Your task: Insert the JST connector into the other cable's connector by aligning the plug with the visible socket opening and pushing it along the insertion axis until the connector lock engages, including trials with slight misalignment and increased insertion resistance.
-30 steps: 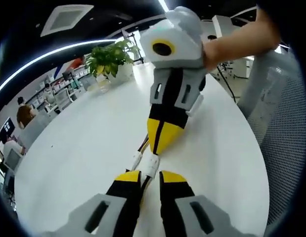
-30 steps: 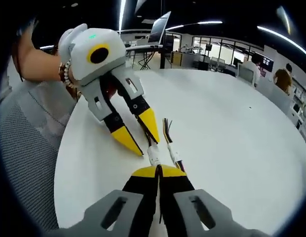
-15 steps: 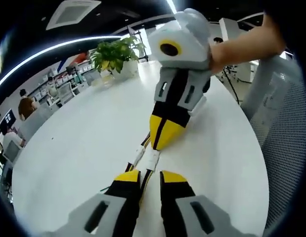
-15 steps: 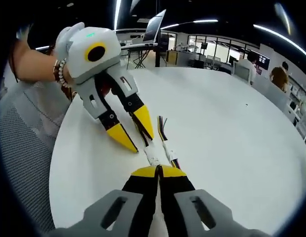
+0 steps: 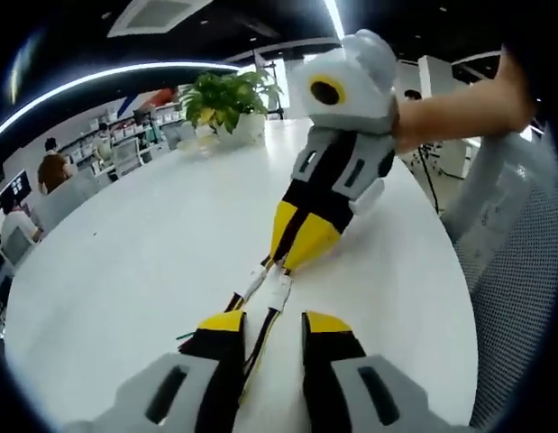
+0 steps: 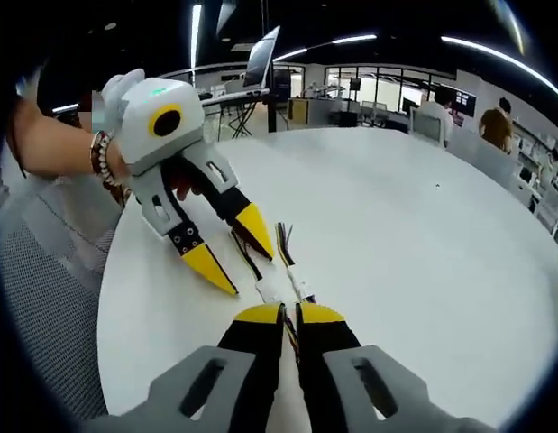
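L gripper (image 5: 271, 323) is sitting low over the white counter (image 5: 125, 262), fingers (image 5: 223, 336) apart w/ a clear gap; cable wires (image 5: 257, 336) are running down thru that gap, not pinched as far as visible. In the right gripper view the same L gripper (image 6: 239, 254) is showing from the side, yellow fingers spread wide, wires passing btwn them.

R gripper (image 6: 289, 312) is reaching in opposite; its fingers are together on its cable, w/ a thin slit only. In the left gripper view the R gripper (image 5: 280, 263) fingers are looking closed at the tips, just above the white JST connector (image 5: 277, 290).

Connector pair (image 6: 271, 289) is lying on the counter btwn the two grippers, w/ a 2nd white housing (image 6: 301, 285) just beside it. Can't tell if the plug and socket are mated or just touching. Striped wire ends (image 6: 283, 239) are trailing off beyond.

A hand (image 6: 112, 153) w/ a bead bracelet is holding the L gripper body. Mesh chair (image 5: 522, 271) is standing at the counter edge; a potted plant (image 5: 226, 97) is sitting on the far side of the counter.
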`<action>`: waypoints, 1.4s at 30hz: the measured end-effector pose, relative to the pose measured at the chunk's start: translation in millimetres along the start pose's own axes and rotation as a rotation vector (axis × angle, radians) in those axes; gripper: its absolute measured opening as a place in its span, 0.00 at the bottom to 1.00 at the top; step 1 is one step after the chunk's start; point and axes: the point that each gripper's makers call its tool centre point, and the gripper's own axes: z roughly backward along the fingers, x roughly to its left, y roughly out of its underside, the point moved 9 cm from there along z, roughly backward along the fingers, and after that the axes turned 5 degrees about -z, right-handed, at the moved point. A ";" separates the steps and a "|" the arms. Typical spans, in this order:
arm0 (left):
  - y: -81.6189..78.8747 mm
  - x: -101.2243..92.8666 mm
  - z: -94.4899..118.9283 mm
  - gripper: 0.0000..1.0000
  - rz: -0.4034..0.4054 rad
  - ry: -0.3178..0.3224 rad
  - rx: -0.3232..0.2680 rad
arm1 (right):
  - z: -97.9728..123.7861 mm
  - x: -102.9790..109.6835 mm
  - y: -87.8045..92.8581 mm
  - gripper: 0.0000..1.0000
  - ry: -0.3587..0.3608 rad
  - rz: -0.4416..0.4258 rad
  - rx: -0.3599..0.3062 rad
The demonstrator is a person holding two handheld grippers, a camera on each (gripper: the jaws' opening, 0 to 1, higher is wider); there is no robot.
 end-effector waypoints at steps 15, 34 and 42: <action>-10.7 0.4 7.7 0.62 0.296 -0.080 -0.075 | 7.9 3.0 -11.8 0.25 0.016 -0.048 -0.053; -27.4 -0.3 18.0 0.93 0.395 -0.163 -0.134 | 17.4 -2.7 -30.6 0.70 0.149 -0.147 -0.097; -22.8 7.7 26.0 0.95 0.427 -0.207 -0.129 | 25.5 -18.1 -29.7 0.99 0.315 -0.253 -0.126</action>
